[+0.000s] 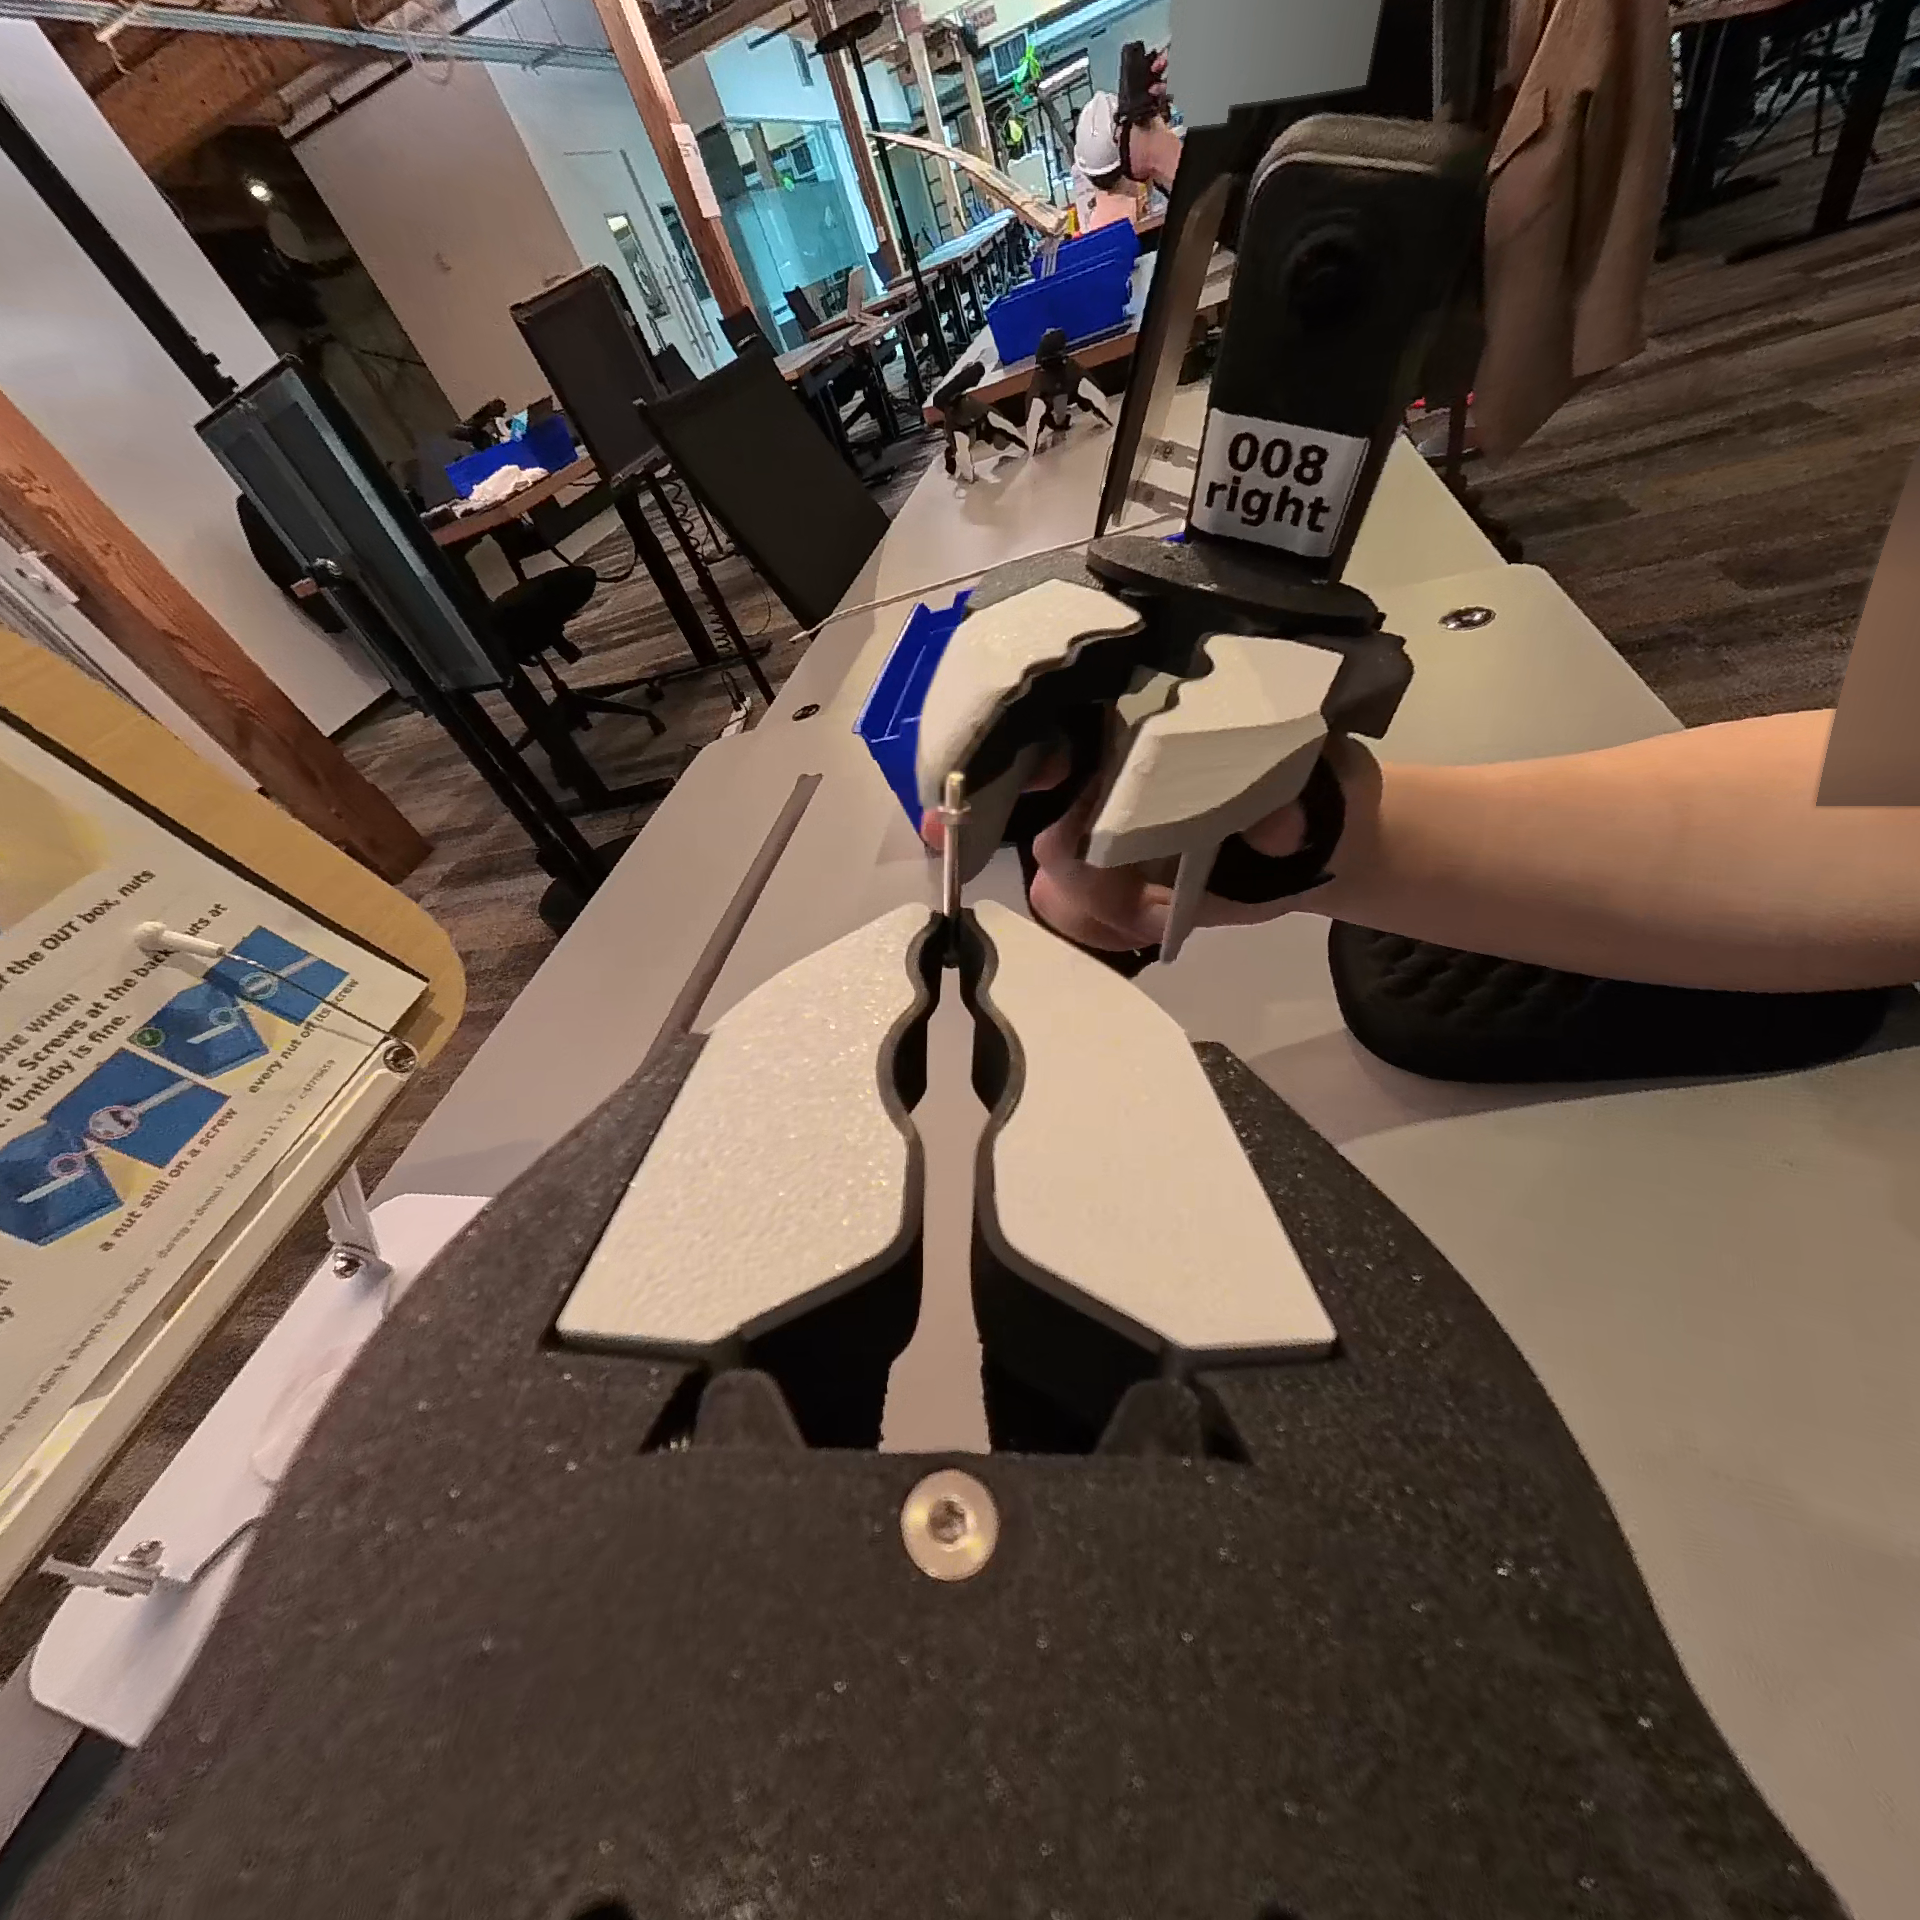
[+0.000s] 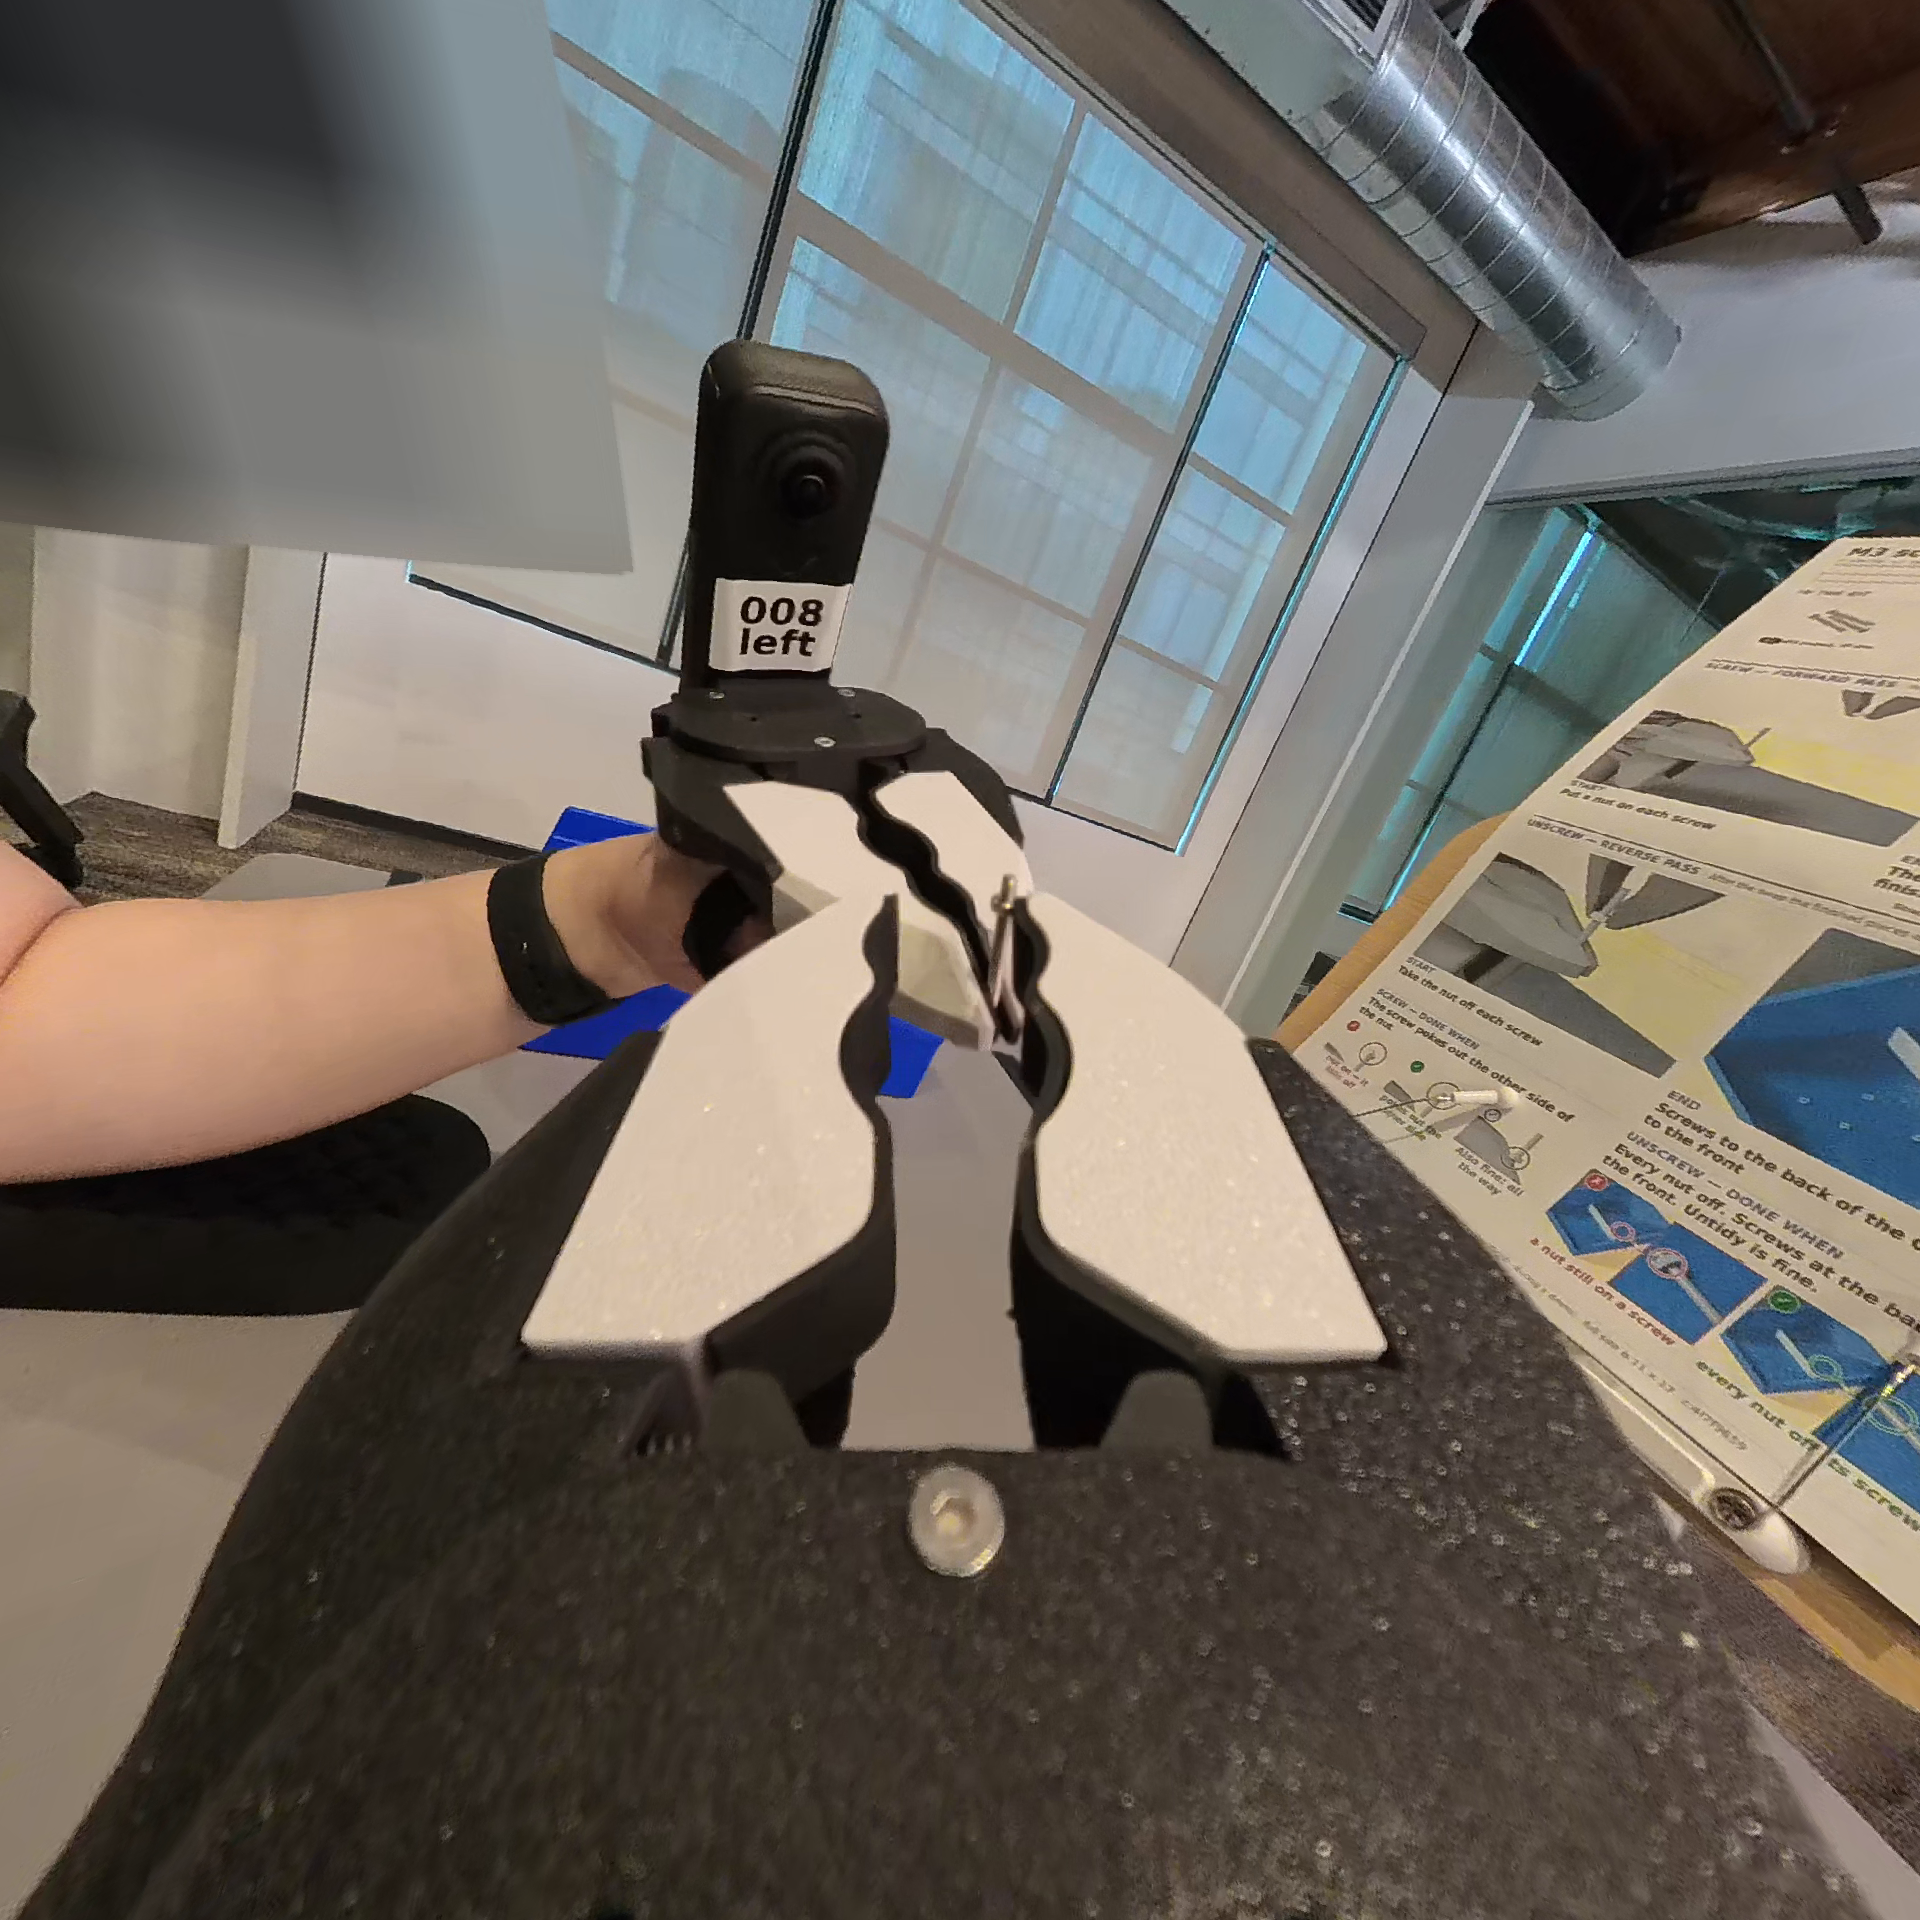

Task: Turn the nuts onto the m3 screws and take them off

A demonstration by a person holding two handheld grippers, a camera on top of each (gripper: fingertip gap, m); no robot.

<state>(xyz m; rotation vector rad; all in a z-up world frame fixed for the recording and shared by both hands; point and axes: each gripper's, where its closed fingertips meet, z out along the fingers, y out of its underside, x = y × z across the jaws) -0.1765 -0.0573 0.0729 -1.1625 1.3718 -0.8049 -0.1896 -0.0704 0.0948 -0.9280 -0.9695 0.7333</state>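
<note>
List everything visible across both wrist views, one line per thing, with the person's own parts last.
Screw with nut: one, silver, upright, lower end clamped in the left hand-held gripper's tips, nut near its top.
Bin: one, blue, on the table behind the right hand-held gripper.
Table: one, light grey.
Instruction board: one, printed sheet on a wooden stand at the table's edge.
Armrest pad: one, black, under the right forearm.
Office chairs: several, black, in the background.
Left hand-held gripper: one, white fingers shut on the screw.
Right hand-held gripper: one, fingers apart around the screw's upper part.
Right hand: one, grips its handle.
</note>
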